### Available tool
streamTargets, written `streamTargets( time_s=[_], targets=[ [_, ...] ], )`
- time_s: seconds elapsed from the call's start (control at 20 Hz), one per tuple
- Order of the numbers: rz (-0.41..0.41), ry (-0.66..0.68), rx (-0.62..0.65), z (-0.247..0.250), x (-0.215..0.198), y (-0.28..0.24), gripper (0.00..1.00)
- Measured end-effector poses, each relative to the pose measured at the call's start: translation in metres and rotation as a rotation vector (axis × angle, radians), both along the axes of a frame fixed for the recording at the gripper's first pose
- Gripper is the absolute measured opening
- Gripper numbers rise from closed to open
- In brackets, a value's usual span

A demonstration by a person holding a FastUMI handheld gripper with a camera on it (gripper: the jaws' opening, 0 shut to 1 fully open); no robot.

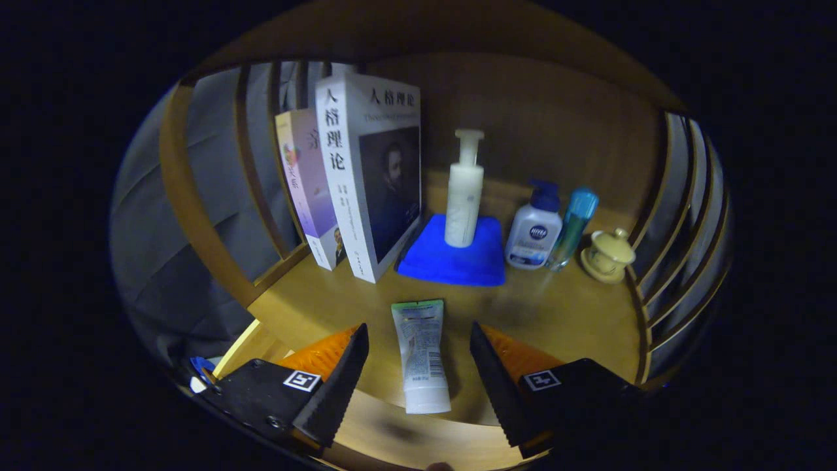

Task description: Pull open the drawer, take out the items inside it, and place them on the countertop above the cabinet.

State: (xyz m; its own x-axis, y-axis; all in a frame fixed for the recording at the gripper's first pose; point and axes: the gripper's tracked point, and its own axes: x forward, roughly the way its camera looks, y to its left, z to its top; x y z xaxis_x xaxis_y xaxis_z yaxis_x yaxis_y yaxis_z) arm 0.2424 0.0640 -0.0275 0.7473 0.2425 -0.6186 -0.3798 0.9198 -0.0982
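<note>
A white squeeze tube point(420, 356) with a green end lies flat on the wooden countertop point(562, 314), lengthwise between my two fingers. My gripper point(418, 343) is open, with a finger on each side of the tube and a clear gap to it on both sides. Neither finger touches the tube. The tube's cap end points back toward me and its green crimped end points toward the shelf's back.
Two upright books point(366, 176) stand at the back left. A white pump bottle point(464, 190) stands on a blue cloth point(454, 261). Right of it are a white and blue pump bottle point(536, 229), a teal bottle point(572, 226) and a yellow lidded cup point(609, 255). Wooden slats point(680, 248) bound both sides.
</note>
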Motion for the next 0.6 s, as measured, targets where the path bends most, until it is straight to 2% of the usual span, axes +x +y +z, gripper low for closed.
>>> streamTargets(
  time_s=[0.05,0.35,0.6],
  targets=[
    [0.004,-0.032,-0.004,0.006,-0.008,0.001,0.97],
    [-0.005,-0.161,0.094,0.022,-0.065,0.012,0.98],
    [-0.059,-0.262,0.153,0.020,-0.103,0.005,0.98]
  ],
)
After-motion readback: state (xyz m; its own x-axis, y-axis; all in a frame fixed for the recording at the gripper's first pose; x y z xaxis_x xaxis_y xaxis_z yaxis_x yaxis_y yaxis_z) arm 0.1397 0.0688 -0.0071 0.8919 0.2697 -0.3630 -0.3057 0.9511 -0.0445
